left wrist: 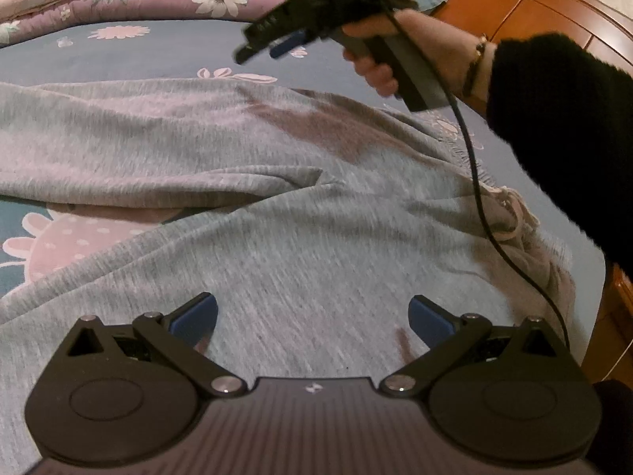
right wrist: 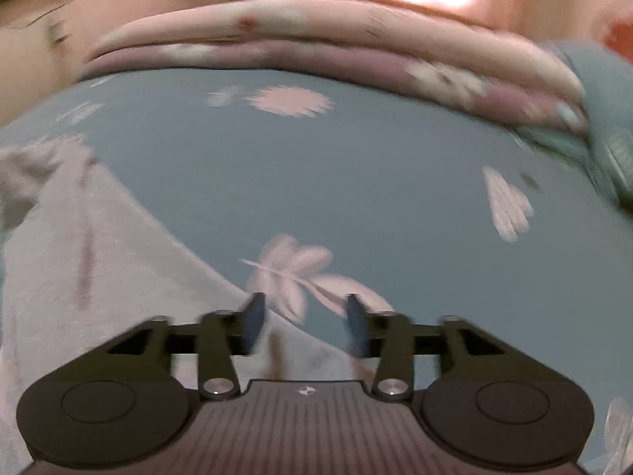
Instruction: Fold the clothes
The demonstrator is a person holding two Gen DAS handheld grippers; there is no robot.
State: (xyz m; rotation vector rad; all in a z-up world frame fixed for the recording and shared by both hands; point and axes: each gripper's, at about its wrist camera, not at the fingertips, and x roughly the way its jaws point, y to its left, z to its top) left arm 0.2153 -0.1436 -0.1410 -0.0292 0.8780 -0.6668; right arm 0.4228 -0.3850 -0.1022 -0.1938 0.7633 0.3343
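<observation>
A grey knit garment (left wrist: 277, 166) lies spread across most of the left wrist view, from the left edge to the lower right, on a blue flowered bedsheet (left wrist: 158, 55). It is loose and rumpled, not yet neatly folded: one broad layer lies across the middle of the frame, and a second runs from lower left to the right, overlapping it. At the right edge the cloth bunches, with a pale drawstring (left wrist: 514, 213) looped there. In the right wrist view the garment (right wrist: 99, 269) fills the lower left, blurred.
</observation>
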